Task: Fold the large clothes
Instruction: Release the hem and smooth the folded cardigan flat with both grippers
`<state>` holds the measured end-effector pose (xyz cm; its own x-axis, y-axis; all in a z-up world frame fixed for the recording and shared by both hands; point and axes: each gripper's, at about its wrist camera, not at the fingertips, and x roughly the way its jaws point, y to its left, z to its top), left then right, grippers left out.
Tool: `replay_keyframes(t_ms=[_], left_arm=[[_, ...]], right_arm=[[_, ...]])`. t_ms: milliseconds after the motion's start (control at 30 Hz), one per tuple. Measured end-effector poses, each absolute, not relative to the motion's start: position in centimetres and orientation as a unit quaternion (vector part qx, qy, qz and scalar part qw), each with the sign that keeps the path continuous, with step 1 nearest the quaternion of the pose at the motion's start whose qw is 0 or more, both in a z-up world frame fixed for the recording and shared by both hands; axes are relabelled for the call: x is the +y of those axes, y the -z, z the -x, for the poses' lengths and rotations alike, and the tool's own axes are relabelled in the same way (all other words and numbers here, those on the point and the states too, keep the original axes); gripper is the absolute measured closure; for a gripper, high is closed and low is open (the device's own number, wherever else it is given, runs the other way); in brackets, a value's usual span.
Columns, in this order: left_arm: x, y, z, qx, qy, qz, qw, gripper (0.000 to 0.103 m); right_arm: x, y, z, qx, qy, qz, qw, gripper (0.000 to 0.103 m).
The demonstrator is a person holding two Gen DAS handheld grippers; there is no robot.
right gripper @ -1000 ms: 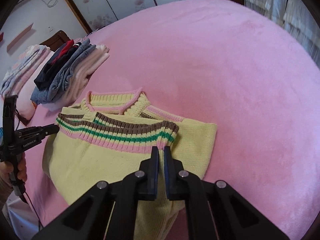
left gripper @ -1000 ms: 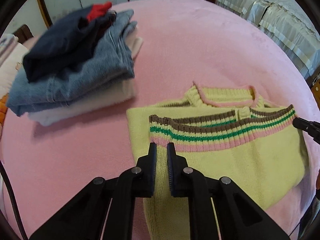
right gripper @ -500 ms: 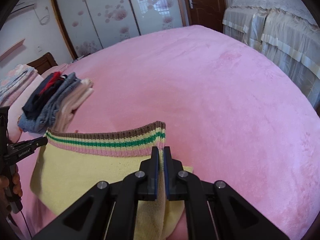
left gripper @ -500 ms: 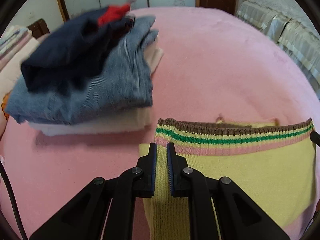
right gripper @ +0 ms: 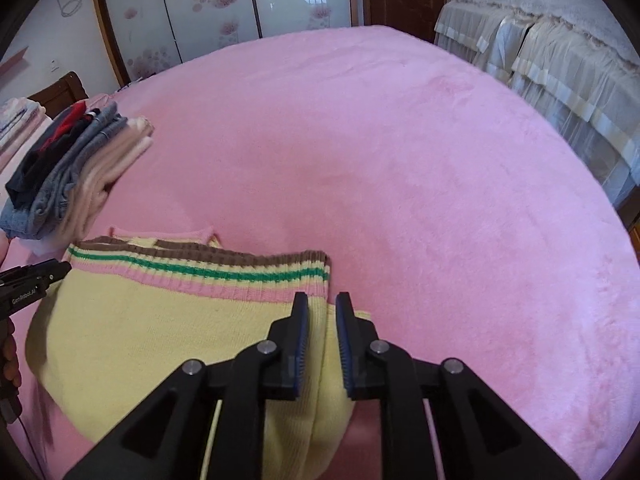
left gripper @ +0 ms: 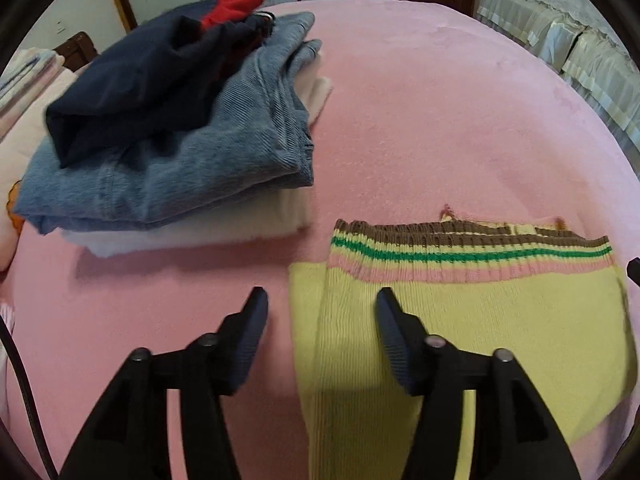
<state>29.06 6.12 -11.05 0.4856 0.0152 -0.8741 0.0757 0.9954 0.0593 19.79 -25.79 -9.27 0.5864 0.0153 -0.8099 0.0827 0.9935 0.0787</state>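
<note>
A yellow knit sweater (left gripper: 500,320) with a brown, green and pink striped hem lies folded on the pink bed; it also shows in the right wrist view (right gripper: 160,332). My left gripper (left gripper: 320,300) is wide open over the sweater's left edge, holding nothing. My right gripper (right gripper: 322,300) is partly open, with its jaws a small gap apart astride the sweater's right edge. The left gripper's tip (right gripper: 48,274) shows at the sweater's far left corner in the right wrist view.
A stack of folded clothes (left gripper: 168,128), with jeans, a dark top and white garments, sits left of the sweater; it also shows in the right wrist view (right gripper: 68,176). The pink bedspread (right gripper: 400,160) stretches ahead. Another bed with a cream valance (right gripper: 560,80) stands at right.
Both grippers carried the striped hem forward over the collar and laid it down. The left gripper then opened wide and let go; the right gripper's jaws have parted.
</note>
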Motion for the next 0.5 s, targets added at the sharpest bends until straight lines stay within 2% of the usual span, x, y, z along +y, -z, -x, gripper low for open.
replay_keyframes(t_ms=[267, 467, 500], left_arm=[[2.4, 8.6, -21.2, 0.449, 0.063, 0.007, 0.891, 0.047], [2.3, 12.4, -20.3, 0.467, 0.024, 0.043, 0.883, 0.047], [2.3, 12.8, -19.6, 0.470, 0.026, 0.045, 0.881, 0.047]], right_arm=[[-17.5, 7.4, -15.5, 0.418, -0.088, -0.066, 0.902, 0.089], [-13.2, 10.8, -14.5, 0.435, -0.099, -0.043, 0.894, 0.089], [-13.7, 11.3, -14.4, 0.435, -0.095, -0.043, 0.894, 0.092]])
